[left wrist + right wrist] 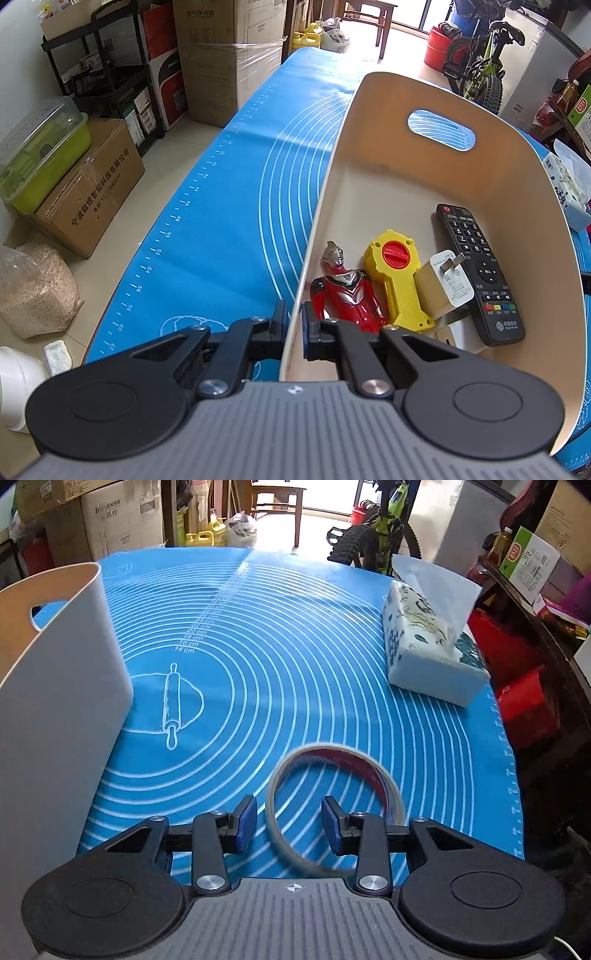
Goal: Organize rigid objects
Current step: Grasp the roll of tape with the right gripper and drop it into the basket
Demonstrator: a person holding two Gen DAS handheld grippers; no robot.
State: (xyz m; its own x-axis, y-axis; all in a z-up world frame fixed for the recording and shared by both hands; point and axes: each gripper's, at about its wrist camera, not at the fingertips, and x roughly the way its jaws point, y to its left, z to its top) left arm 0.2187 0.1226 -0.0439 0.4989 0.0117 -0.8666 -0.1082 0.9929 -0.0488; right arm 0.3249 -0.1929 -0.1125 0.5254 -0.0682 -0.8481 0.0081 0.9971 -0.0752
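Room: a storeroom with stacked cartons and a bicycle is surrounding a desk under a blue baking mat [295, 635].
Done: the white bin [369, 155] is holding an Ultraman figure [345, 291], yellow toy [397, 280], charger plug [448, 284] and remote [476, 273].
Left hand-held gripper [295, 332]: clamping together on the bin's near-left wall.
Right hand-held gripper [290, 821]: standing apart, straddling the near-left rim of the tape ring [332, 753], not yet pressing.
Left to do: the ring, lying on the mat right of the bin, is probably going in last; the tissue pack [424, 650] far right is lying apart.

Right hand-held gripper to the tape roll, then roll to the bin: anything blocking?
Nothing visible. The right hand-held gripper is open with the tape roll's near rim between its pads. Only bare blue mat lies between the roll and the white bin.
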